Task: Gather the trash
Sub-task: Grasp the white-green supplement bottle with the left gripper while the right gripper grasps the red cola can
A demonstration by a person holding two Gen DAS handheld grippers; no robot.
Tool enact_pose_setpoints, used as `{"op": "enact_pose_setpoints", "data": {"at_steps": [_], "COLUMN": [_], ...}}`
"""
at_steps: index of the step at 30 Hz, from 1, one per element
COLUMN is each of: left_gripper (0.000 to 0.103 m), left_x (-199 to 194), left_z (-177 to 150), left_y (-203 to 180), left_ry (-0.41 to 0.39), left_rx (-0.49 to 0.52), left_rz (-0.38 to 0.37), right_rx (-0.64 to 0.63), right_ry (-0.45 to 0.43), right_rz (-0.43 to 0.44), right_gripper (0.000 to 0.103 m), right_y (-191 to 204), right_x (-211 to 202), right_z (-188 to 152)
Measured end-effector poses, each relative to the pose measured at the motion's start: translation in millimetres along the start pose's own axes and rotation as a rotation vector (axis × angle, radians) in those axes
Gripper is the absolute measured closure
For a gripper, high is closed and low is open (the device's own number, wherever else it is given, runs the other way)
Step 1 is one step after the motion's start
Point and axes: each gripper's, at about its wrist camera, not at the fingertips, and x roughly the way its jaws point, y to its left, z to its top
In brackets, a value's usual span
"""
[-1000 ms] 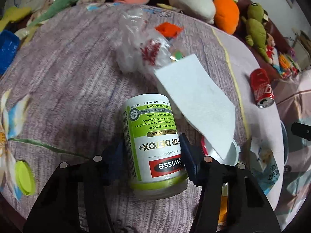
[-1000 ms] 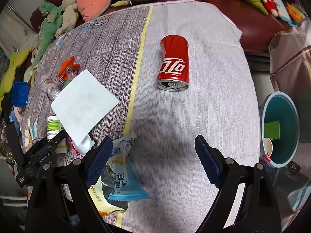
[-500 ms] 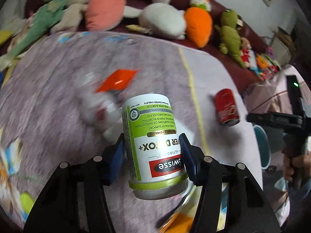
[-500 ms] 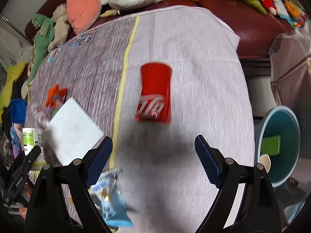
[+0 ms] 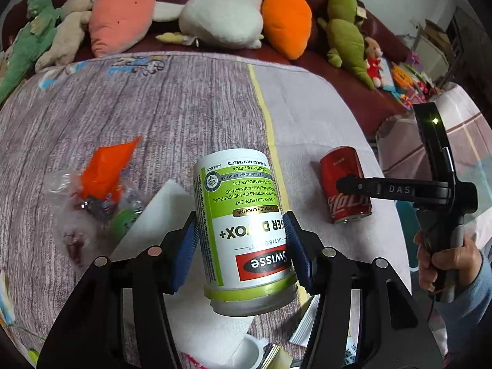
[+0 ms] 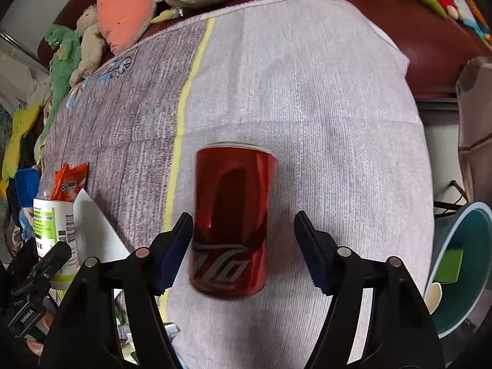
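Red can: the red can lies on its side on the pale cloth, right between the two fingers of the right gripper.
Long way of the can: it runs along the way the gripper points, from near the fingers to farther off, so the fingers stand at its two round sides.
Right gripper: its jaws are closing around the can; the left pad is almost on it, but a gap shows at the right pad, so it is not squeezed yet.
Nearer hand: the right one is by far the closer to the can; the left is well apart and busy.
Left gripper: the left gripper is closed on the white and green bottle, with a blue pad pressed on each side, and holds it above the cloth.
Bottle words: "SWISSE", "ULTIBOOST", "DETOX+", "MILK THISTLE + CHOLINE", all upside down in the left view.
Can words: white curly writing, likely a cola brand; it is too blurred to read fully.
Orange packet: the orange packet seems to say "Ovaltine", though that is not sure.
Bin: the teal bin sits off the cloth's right edge, likely where the trash goes.
Other trash: a white paper sheet lies near the bottle.
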Motion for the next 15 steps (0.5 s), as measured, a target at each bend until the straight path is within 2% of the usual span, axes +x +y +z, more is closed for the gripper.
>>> {"op": "enact_pose_setpoints", "data": {"at_steps": [1, 7, 15], "left_gripper": [0.047, 0.047, 0.047], "left_x": [2.0, -0.7, -5.8], "left_z": [0.6, 3.7, 5.0], "left_y": [-1.6, -24.6, -76.1], "left_ry": [0.004, -0.007, -0.005], "left_rx": [0.003, 0.05, 0.129], "left_rz": [0.001, -0.005, -0.035], "right_rx": [0.006, 0.005, 0.073], "right_ry": [0.001, -0.056, -0.152], "right_rz": [0.014, 0.045, 0.078], "right_gripper": [0.059, 0.059, 0.059], "right_y": [-0.5, -4.1, -40.0], "right_x": [-0.1, -25.4, -79.9], "right_z": [-1.1, -12.0, -34.7]}}
